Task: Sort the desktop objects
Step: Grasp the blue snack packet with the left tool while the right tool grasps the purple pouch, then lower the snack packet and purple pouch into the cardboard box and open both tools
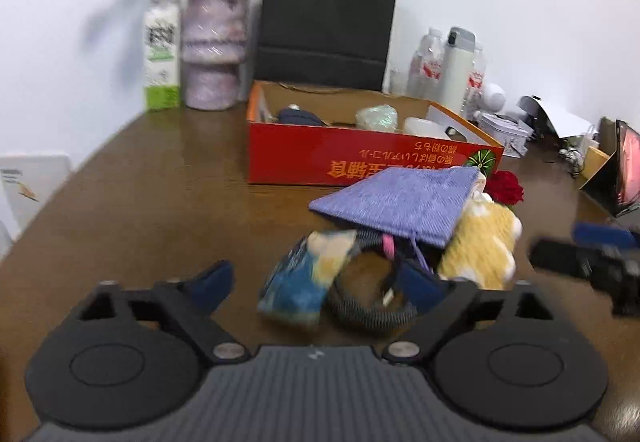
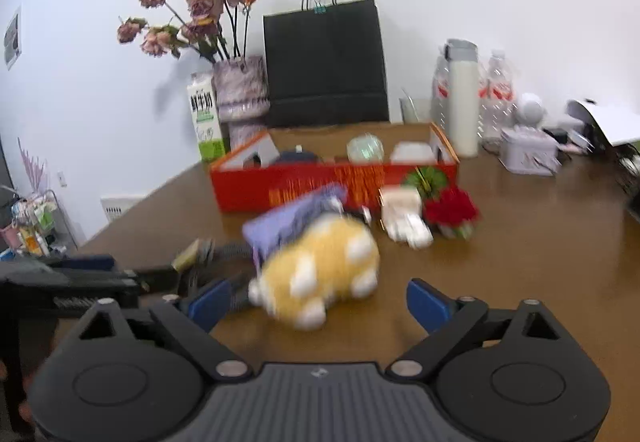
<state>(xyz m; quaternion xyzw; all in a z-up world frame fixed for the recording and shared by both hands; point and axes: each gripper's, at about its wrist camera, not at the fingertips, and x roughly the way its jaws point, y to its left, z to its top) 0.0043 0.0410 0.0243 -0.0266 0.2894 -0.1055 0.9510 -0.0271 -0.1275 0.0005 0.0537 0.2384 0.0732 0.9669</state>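
Both grippers, left [image 1: 318, 284] and right [image 2: 318, 302], have jaws spread, pinching nothing. A yellow plush toy [image 2: 320, 266] lies mid-frame before the right gripper, below the red box [image 2: 280, 186].

pouch [image 1: 400, 202] on toy [image 1: 480, 246] | box [image 1: 360, 158] behind | bag [image 1: 328, 22] behind box

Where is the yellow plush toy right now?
The yellow plush toy lies on the brown table in front of the red box, partly under the purple pouch. In the right wrist view it sits just ahead of the open jaws.
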